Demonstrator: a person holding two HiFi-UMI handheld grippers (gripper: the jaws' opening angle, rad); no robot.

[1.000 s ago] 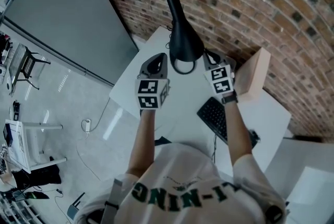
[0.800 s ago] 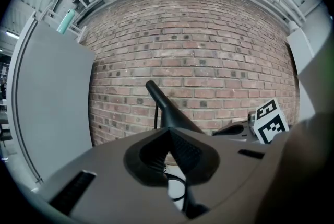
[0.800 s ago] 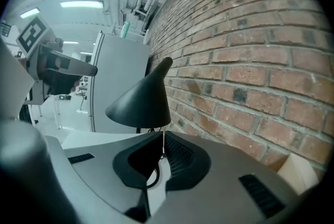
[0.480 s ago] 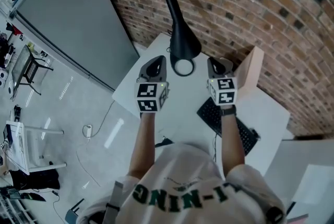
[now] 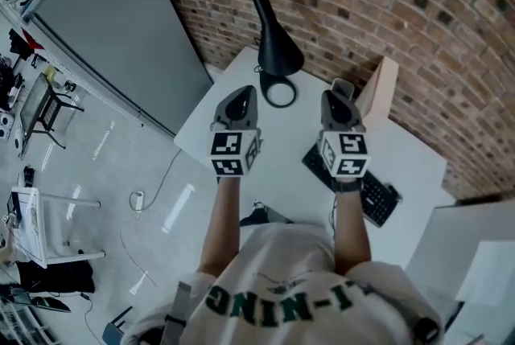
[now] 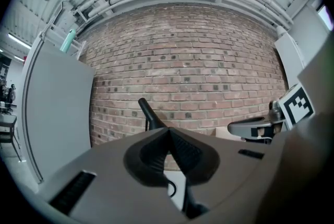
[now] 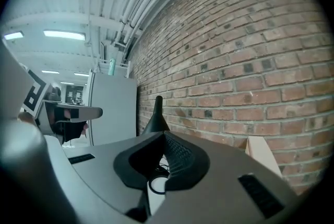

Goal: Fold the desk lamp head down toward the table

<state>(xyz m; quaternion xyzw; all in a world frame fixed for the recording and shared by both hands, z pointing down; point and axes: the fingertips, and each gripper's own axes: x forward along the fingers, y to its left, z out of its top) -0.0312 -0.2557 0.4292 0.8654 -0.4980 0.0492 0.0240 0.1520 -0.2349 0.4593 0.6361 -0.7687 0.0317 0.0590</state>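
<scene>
The black desk lamp [image 5: 273,46] stands at the table's far edge by the brick wall, its cone-shaped head over a ring-shaped base [image 5: 280,92]. My left gripper [image 5: 241,92] hovers just left of the base, shut and empty. Level with it, my right gripper [image 5: 338,92] hovers to the right of the base, also shut and empty. Neither touches the lamp. In the left gripper view the lamp [image 6: 148,115] rises behind the closed left gripper [image 6: 168,133]. In the right gripper view the lamp [image 7: 157,113] and its ring base [image 7: 156,185] show past the closed right gripper [image 7: 164,138].
The white table [image 5: 217,122] is small, with floor dropping away on its left. A black keyboard [image 5: 366,190] lies under my right forearm. A cardboard box [image 5: 378,90] stands against the brick wall [image 5: 418,22] to the right. A grey panel [image 5: 113,30] stands to the left.
Both grippers have drawn back from the lamp toward me. The right gripper has come away from the lamp base and the box. The lamp stands as before.
</scene>
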